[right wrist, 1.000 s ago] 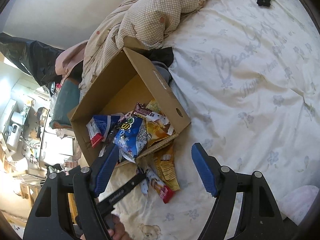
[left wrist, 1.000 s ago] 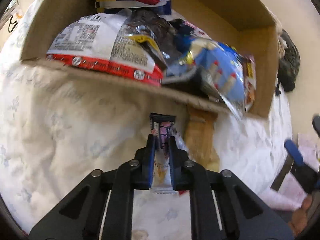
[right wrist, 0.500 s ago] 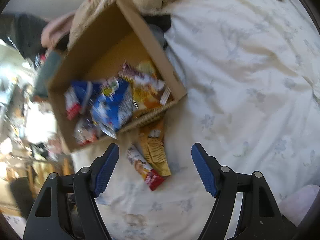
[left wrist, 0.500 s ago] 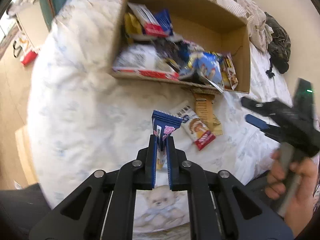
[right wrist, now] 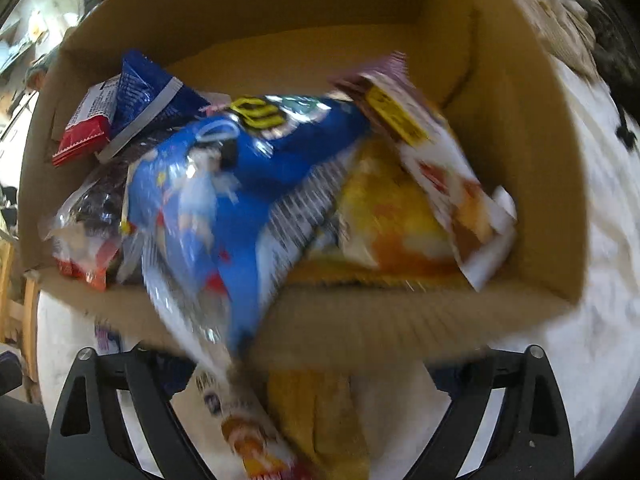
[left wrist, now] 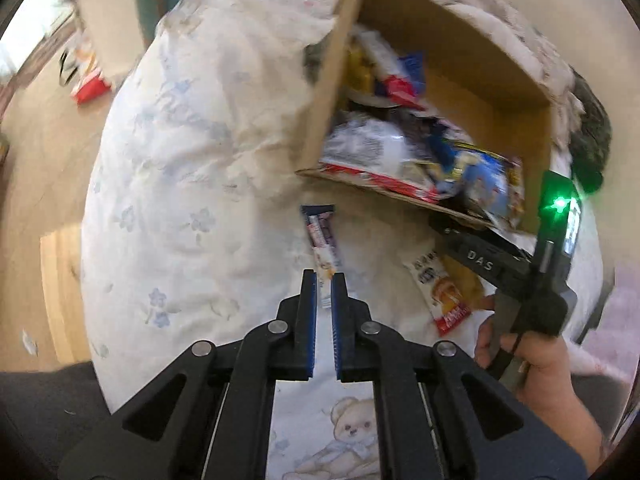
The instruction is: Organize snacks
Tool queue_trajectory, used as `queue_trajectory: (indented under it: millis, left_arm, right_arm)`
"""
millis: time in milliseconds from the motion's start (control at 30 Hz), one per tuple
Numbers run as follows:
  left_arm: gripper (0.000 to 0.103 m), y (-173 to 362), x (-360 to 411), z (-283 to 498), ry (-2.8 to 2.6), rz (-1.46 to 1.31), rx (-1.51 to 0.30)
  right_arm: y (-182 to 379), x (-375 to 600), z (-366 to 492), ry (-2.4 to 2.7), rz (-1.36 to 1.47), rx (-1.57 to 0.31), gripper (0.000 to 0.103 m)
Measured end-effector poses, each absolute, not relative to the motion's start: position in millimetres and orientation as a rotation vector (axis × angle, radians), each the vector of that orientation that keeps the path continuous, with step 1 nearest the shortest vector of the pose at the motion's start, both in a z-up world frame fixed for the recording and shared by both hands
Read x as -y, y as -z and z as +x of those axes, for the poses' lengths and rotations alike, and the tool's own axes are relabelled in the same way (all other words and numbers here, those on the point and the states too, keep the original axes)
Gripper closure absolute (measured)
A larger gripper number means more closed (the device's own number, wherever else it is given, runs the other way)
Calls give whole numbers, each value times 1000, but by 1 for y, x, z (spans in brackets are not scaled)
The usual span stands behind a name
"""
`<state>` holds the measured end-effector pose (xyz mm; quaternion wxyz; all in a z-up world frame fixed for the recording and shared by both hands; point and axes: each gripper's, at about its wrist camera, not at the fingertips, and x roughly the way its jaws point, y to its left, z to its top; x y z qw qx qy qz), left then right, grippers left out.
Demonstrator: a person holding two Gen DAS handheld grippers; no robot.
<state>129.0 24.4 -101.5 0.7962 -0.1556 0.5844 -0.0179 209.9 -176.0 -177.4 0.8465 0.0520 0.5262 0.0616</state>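
The left gripper (left wrist: pixel 324 280) sits low in the centre of its own view, its blue pads (left wrist: pixel 311 320) drawn nearly together and pinching the lower end of a slim snack stick (left wrist: pixel 322 236). The stick runs up the frame from the fingertips, its dark blue end uppermost, over the white flowered bedsheet (left wrist: pixel 180 200). A teddy bear print (left wrist: pixel 352 428) shows on the sheet between the gripper's arms at the bottom of the frame.

To the right of the stick, two packets lie on the sheet: a red and white packet (left wrist: pixel 440 296) and, just beside it, a yellow packet (left wrist: pixel 466 284). Above them, in the upper right of the frame, stands the cardboard box (left wrist: pixel 324 92), crowded with snack bags, some spilling over its near edge. At the right edge a hand (left wrist: pixel 536 364) holds the right gripper (left wrist: pixel 480 256), a green light glowing on its body.

In the right wrist view the right gripper (right wrist: pixel 308 364) is at the bottom of the frame with its jaws opening wide. The red and white packet (right wrist: pixel 248 432) and the yellow packet (right wrist: pixel 320 420) lie on the sheet between them, and neither pad presses on anything. Just above, the box's near wall (right wrist: pixel 380 320) fills the middle of the frame. A large blue bag (right wrist: pixel 224 200) hangs over that wall towards the gripper. An orange-yellow bag (right wrist: pixel 392 224) and a long white and brown packet (right wrist: pixel 440 168) lie to its right, and red and dark blue packets (right wrist: pixel 120 116) at the upper left. The view is blurred.
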Motion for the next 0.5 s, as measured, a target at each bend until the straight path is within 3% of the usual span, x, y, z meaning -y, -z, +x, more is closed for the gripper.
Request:
queue_trajectory:
  millis: [33,100,200,267,433,500]
  left_arm:
    - [85,111,-27,134,19,-363,-1289]
    - [41,123,-24,142,-15,-362,-1324]
    - [39,136,-12,151,-28,-348,-1330]
    - [39,146,0,159,1,-318,-1348]
    - [41,168,20,169,-26,-207,-1345]
    - [46,174,21,172,-43,-188,-1351]
  right_arm:
    - [180,175,212,-130,112,-1116,7]
    - [185,175,216,-132,120,-1125,6]
    - [185,176,215,-156,126,-1106,12]
    - [184,178,213,-158,111,-1106,29]
    - [179,198,194,-251,194,-1128,34]
    - [179,198,183,-279,203,-1158,34]
